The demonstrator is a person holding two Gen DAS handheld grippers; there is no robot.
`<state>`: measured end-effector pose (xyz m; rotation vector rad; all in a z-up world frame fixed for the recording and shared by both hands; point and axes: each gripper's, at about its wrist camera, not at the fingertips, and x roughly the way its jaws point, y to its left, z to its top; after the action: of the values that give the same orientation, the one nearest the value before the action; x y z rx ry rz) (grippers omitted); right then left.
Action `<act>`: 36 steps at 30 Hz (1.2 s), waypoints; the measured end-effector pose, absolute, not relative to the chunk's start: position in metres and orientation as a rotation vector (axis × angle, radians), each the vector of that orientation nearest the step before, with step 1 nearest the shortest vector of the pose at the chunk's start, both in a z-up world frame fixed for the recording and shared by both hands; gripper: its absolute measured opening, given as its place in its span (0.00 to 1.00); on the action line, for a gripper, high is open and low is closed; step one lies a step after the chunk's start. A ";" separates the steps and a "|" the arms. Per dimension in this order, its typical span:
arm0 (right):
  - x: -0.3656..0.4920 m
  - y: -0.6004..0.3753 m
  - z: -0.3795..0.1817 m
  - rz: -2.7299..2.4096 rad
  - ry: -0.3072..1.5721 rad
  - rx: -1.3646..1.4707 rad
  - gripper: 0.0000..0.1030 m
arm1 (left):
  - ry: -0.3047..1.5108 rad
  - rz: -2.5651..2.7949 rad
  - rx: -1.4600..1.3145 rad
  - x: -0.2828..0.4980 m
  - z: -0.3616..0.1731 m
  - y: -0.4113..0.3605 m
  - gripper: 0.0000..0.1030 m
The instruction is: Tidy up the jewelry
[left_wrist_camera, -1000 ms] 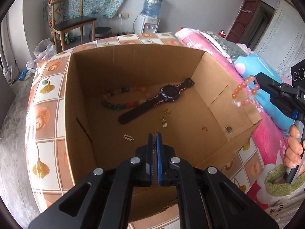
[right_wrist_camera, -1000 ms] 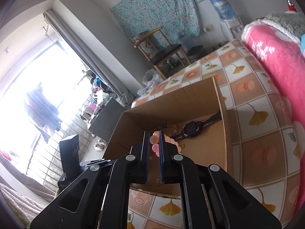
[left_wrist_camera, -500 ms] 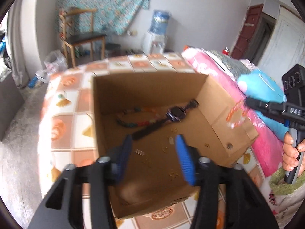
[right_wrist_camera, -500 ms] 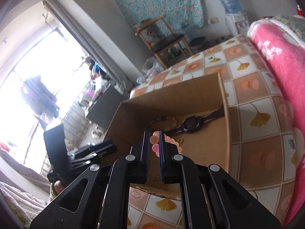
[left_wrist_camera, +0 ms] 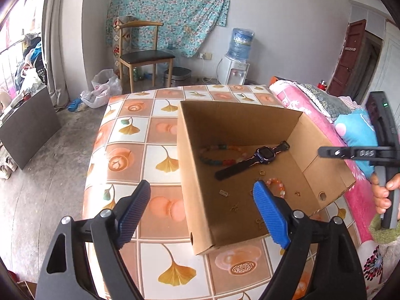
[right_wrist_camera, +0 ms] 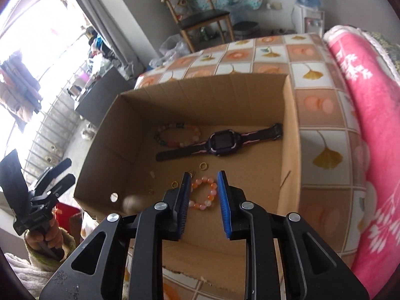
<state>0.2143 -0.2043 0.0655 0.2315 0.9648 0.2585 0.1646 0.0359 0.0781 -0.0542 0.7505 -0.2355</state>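
A tiled counter (left_wrist_camera: 130, 130) with a ginkgo-leaf pattern carries one open cardboard box (left_wrist_camera: 190, 175), the landmark for everything else. A pink bed (right_wrist_camera: 370, 130) runs along the box's far side from the left gripper. Inside the box, toward its back wall, lie one black smartwatch (right_wrist_camera: 222, 142), its strap stretched slantwise across the floor, and one multicoloured bead bracelet (right_wrist_camera: 175, 135) just beside it. Nearer the front wall rests one orange-and-white bead bracelet (right_wrist_camera: 203, 193), flat on the box floor, with several tiny gold rings and charms (right_wrist_camera: 203, 166) scattered around it; about six show, though some are too small to count surely. The right gripper (right_wrist_camera: 202, 200) hangs over the box directly above that orange bracelet; its fingers have just been opening and stand partly apart, clear of the beads, holding nothing. The left gripper (left_wrist_camera: 202, 200) straddles the box's near corner, fingers opened wide and empty. The right hand is nearer the bracelet.
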 end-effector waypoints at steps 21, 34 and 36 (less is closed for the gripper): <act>0.075 -0.145 0.130 -0.010 0.557 -0.052 0.92 | 0.611 -0.063 0.015 0.099 0.111 0.001 0.95; 0.073 -0.120 0.074 -0.072 0.790 -0.012 0.92 | 0.797 -0.028 0.047 0.089 0.077 -0.011 0.95; 0.074 -0.121 0.073 -0.046 0.799 -0.010 0.92 | 0.803 -0.025 0.053 0.090 0.077 -0.014 0.95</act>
<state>0.0740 -0.1209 0.0728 -0.0103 0.7986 -0.0463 0.0899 -0.0136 0.0767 0.0529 0.8034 -0.0246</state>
